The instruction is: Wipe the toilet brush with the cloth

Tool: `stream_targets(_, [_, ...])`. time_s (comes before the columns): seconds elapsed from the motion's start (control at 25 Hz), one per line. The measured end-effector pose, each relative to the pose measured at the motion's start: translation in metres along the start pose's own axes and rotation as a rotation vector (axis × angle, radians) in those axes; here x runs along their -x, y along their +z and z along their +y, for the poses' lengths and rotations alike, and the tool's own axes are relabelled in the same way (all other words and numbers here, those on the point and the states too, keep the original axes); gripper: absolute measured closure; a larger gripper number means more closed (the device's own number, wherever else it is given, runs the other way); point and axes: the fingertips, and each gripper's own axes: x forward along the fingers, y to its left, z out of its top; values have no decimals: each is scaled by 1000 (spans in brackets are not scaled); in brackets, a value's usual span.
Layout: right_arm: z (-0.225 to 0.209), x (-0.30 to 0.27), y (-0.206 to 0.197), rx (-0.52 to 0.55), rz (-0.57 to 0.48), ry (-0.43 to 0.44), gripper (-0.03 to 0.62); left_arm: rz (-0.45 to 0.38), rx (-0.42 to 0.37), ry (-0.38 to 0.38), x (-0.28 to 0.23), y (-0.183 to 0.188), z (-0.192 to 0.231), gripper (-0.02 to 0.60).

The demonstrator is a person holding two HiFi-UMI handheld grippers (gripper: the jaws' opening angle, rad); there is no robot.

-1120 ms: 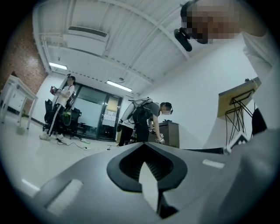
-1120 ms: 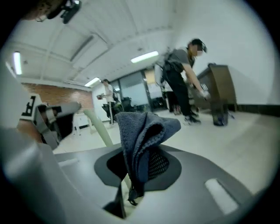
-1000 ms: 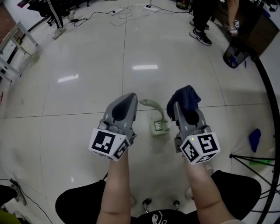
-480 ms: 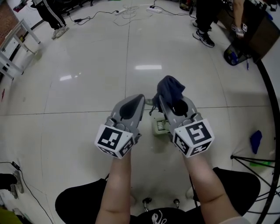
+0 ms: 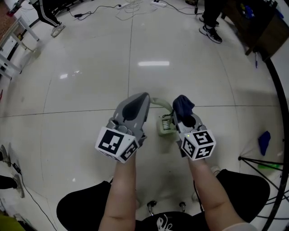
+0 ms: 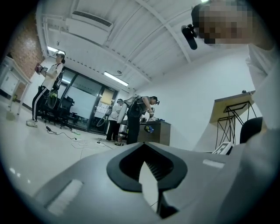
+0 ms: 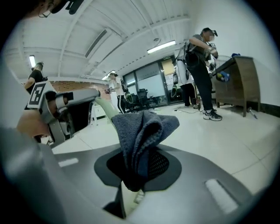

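A pale green toilet brush (image 5: 165,127) hangs over the tiled floor between my two grippers, its bristle head down. Its curved handle (image 5: 161,103) runs up into my left gripper (image 5: 143,98), which is shut on the handle's end. My right gripper (image 5: 180,114) is shut on a dark blue cloth (image 5: 183,104) that bunches up out of the jaws, right beside the handle. In the right gripper view the cloth (image 7: 142,131) stands in front, with the handle (image 7: 105,109) and the left gripper (image 7: 70,103) behind it at left. The left gripper view shows only its own nearly closed jaws.
Glossy white floor tiles (image 5: 90,90) lie all around. Cables (image 5: 131,6) and a person's shoes (image 5: 210,34) are at the far edge. A dark desk (image 5: 266,27) stands far right, a blue object (image 5: 263,143) and black stand legs (image 5: 266,164) at right, a white rack (image 5: 9,49) at left.
My right gripper swung the cloth in over the brush handle, then drew back toward me and lower. The left gripper shifted slightly right while holding the brush.
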Motion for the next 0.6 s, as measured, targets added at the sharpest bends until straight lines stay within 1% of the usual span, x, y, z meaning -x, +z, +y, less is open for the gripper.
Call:
stream_targets(0.08, [-5,-3,-19,-19,30,-7,530,-6,0,-2,0,-1,0,574])
stream_targets(0.24, [-22,-13,-73,-60,139,-40,530,-2,1,-7,1,-3,-1,574])
stream_targets(0.44, [-36,-24,-136,-220,292,-50,530,16,-29,-29,-2,1,-3,574])
stream_targets(0.52, [-38,-25,-150,-246,335,-43,530,22,-28,-37,-2,2,-4,574])
stream_targets(0.6, [-38,-22,-156,-253,352,-47,530,22,-23,-42,-1,1,-5,574])
